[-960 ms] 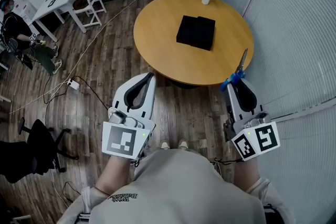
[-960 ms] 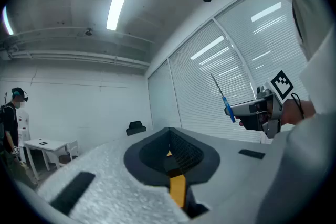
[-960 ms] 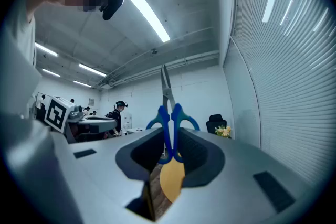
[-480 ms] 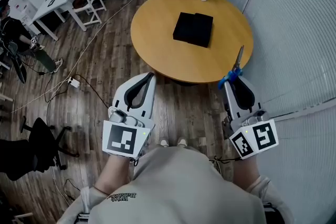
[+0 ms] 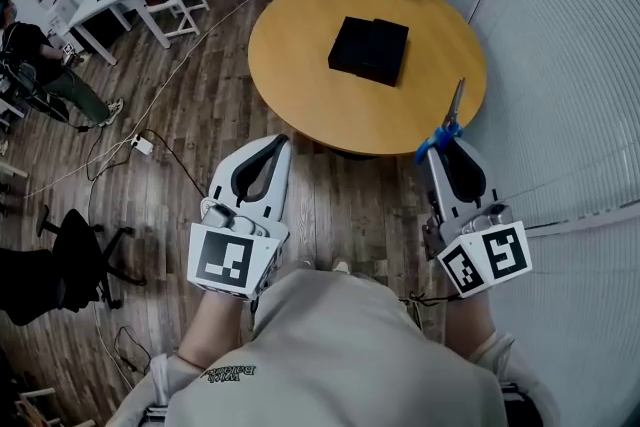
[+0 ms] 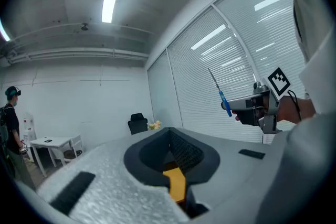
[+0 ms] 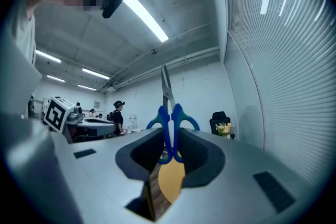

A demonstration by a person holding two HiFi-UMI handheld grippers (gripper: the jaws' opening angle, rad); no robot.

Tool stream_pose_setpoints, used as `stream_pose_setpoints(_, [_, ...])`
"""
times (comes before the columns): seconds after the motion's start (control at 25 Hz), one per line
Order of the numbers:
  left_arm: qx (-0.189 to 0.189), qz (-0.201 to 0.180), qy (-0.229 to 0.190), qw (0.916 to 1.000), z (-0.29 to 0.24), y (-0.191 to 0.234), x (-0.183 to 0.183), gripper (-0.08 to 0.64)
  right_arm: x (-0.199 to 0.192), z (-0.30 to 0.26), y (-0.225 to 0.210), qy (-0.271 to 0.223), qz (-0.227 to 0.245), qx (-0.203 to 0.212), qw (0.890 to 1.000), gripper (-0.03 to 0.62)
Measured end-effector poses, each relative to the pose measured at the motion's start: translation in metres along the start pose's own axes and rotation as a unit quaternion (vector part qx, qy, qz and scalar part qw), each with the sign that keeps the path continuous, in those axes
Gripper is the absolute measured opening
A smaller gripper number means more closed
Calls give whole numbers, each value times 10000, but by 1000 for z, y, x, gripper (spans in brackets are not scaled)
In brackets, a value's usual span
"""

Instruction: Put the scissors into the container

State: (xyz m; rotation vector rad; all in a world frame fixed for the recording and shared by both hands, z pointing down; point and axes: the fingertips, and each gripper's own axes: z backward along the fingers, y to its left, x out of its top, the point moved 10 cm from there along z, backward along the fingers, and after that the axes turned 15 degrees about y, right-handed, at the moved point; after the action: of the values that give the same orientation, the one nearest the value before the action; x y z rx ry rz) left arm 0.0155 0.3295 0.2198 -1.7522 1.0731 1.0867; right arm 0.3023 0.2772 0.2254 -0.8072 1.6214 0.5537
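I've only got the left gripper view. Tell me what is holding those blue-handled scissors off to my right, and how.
Observer: The right gripper is shut on the scissors by their blue handles, with the blades pointing out past the jaws.
Operator: Now find me the container.
Observer: A black container lies on the round table, ahead of the scissors, which are not over it yet.
Operator: Place my left gripper.
Observer: The left gripper is over the wood floor, just short of the table edge.
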Motion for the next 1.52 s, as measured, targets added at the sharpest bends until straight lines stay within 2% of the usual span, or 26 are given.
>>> stream_pose_setpoints(0.2, [41, 75, 22, 10000, -4, -11, -3, 21, -9, -4, -12, 7, 43, 91, 9999, 95])
stream_pose_setpoints(0.44, [170, -54, 84, 9998, -6, -21, -3, 21, -17, -5, -21, 63, 8, 195, 9998, 95])
stream_pose_setpoints(0.6, [337, -82, 162, 9993, -6, -19, -5, 21, -21, -9, -23, 86, 16, 287, 9996, 95])
stream_pose_setpoints(1.16, [395, -102, 127, 9991, -21, -13, -14, 21, -29, -30, -24, 23, 4, 462, 9989, 95])
stream_pose_setpoints(1.32, [364, -22, 70, 9993, -27, -4, -22, 21, -32, -41, -23, 86, 9, 458, 9989, 95])
stream_pose_setpoints(1.44, [200, 106, 52, 9997, -39, 3, -26, 21, -34, -54, -24, 131, 20, 403, 9991, 95])
stream_pose_setpoints(1.52, [138, 58, 44, 9999, -49, 12, -31, 21, -35, -64, -24, 153, -10, 353, 9993, 95])
